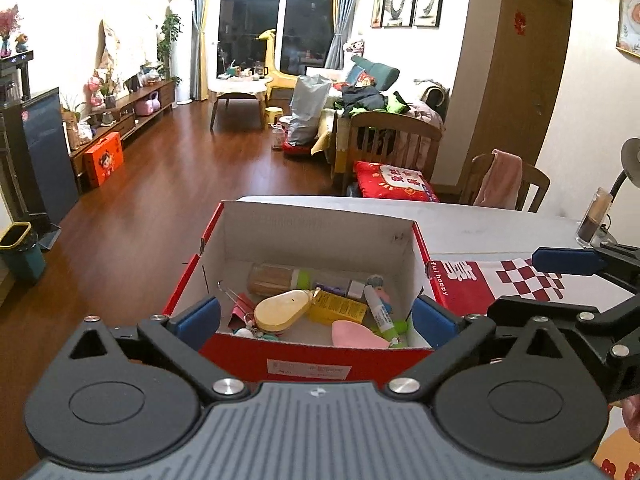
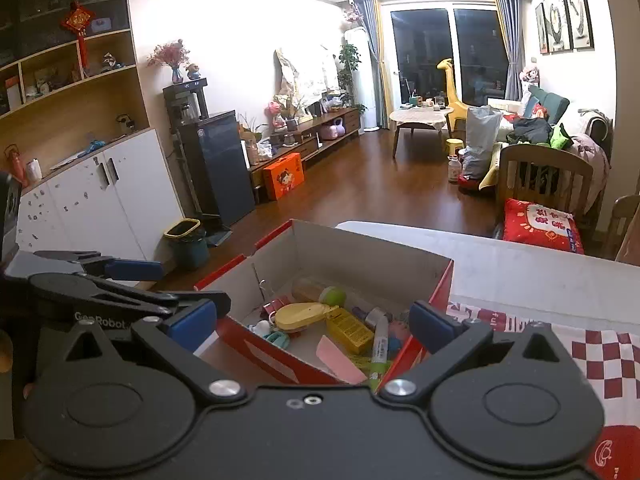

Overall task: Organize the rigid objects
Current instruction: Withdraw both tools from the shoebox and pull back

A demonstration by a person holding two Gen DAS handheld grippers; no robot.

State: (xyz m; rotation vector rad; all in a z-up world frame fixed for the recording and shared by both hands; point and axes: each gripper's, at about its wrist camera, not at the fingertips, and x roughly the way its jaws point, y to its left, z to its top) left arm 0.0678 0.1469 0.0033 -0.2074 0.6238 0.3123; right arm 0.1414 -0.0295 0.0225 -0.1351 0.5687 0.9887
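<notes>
A red cardboard box (image 1: 312,360) with a white inside stands on the table, holding several small items: a yellow oval case (image 1: 282,311), a yellow carton (image 1: 338,307), a marker pen (image 1: 382,314), a pink piece (image 1: 356,334), a clear jar with a green lid (image 1: 278,278). My left gripper (image 1: 316,320) is open and empty, its blue pads either side of the box's near end. My right gripper (image 2: 314,324) is open and empty, over the same box (image 2: 260,354). The right gripper's blue fingers (image 1: 564,261) show at the left wrist view's right edge.
A red and white checked cloth (image 1: 520,280) covers the table to the right of the box. A dark glass bottle (image 1: 594,220) and a lamp stand at the far right. Beyond the table edge lie the wooden floor, chairs (image 1: 394,140) and a bin (image 2: 188,240).
</notes>
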